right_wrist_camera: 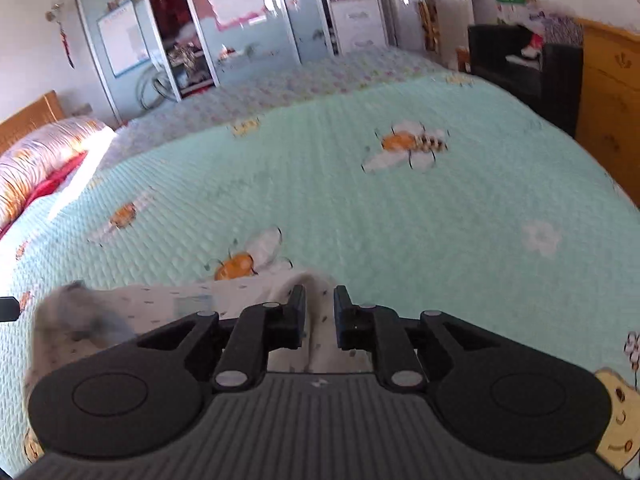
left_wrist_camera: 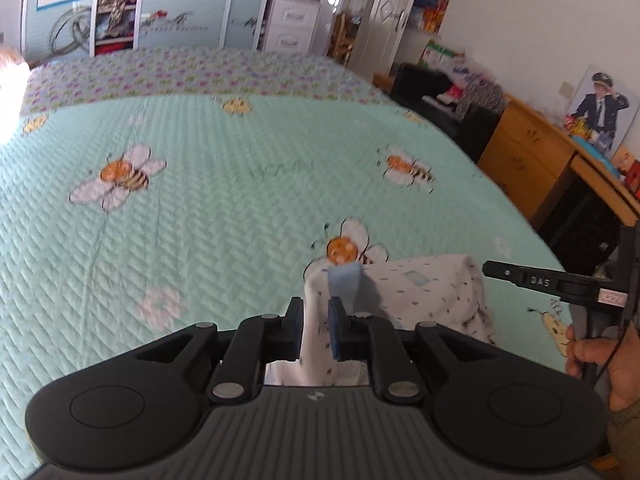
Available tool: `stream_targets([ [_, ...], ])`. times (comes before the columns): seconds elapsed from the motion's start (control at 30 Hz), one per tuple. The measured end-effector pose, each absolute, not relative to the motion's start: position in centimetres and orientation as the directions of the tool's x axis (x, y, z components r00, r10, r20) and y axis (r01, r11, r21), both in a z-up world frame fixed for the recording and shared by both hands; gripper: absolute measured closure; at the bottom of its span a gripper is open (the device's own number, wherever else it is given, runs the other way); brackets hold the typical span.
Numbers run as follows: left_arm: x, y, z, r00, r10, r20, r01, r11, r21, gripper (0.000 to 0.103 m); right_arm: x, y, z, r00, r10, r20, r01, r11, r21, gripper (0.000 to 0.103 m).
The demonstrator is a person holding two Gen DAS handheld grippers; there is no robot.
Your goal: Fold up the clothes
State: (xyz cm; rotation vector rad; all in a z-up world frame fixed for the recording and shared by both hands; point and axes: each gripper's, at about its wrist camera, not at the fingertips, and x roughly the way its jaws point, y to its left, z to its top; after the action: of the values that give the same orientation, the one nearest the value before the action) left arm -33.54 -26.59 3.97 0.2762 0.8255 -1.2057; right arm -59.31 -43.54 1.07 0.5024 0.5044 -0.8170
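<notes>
Black tongs (left_wrist_camera: 316, 320), blue pads (left_wrist_camera: 334, 334), silver screws, ribbed grey housing.

White speckled garment (left_wrist_camera: 424, 292), bunched, over bedspread

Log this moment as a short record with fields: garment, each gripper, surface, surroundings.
garment: white patterned garment with a light blue trim, lifted between both grippers
left gripper: shut on a fold of the cloth
right gripper: shut on another part of the same cloth
surface: mint quilted bedspread printed with bees and flowers
surroundings: wardrobe beyond the bed, wooden dresser to the right
visible person: a hand on the right gripper's handle
</notes>
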Motion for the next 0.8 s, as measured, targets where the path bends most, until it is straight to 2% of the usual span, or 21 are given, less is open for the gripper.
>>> stream_targets([
  [0.03,-33.5,-26.4,3.5,0.125,-0.711,-0.691,0.893,0.384,-0.233,0.078,-59.4,-43.0,1.1,0.59,-0.553,-0.588,0.773,0.598,0.214,0.081],
  [0.1,-33.5,-25.5,2.9,0.151,-0.715,-0.682,0.876,0.416,-0.242,0.058,-59.7,-41.9,1.1,0.606,-0.556,-0.569,0.756,0.625,0.195,0.074],
  [0.2,-33.1,-23.7,3.1,0.194,-0.734,-0.65,0.862,0.444,-0.244,0.047,-60.1,-40.2,1.0,0.63,-0.557,-0.54,0.729,0.664,0.165,0.061],
  [0.3,-32.5,-22.6,3.0,0.218,-0.726,-0.652,0.845,0.475,-0.245,0.045,-60.3,-38.5,1.0,0.655,-0.556,-0.512,0.698,0.704,0.128,0.054],
  [0.47,-33.0,-22.1,1.7,0.222,-0.683,-0.696,0.847,0.489,-0.21,0.043,-56.5,-35.9,1.3,0.695,-0.519,-0.497,0.543,0.832,-0.11,0.045],
  [0.57,-33.9,-22.1,1.0,0.223,-0.686,-0.693,0.868,0.463,-0.18,0.043,-54.4,-35.1,0.7,0.701,-0.498,-0.511,0.472,0.861,-0.191,0.043],
  [0.8,-35.3,-23.6,0.0,0.218,-0.663,-0.716,0.903,0.415,-0.11,0.043,-49.5,-35.7,-1.8,0.638,-0.473,-0.608,0.3,0.879,-0.369,0.043],
])
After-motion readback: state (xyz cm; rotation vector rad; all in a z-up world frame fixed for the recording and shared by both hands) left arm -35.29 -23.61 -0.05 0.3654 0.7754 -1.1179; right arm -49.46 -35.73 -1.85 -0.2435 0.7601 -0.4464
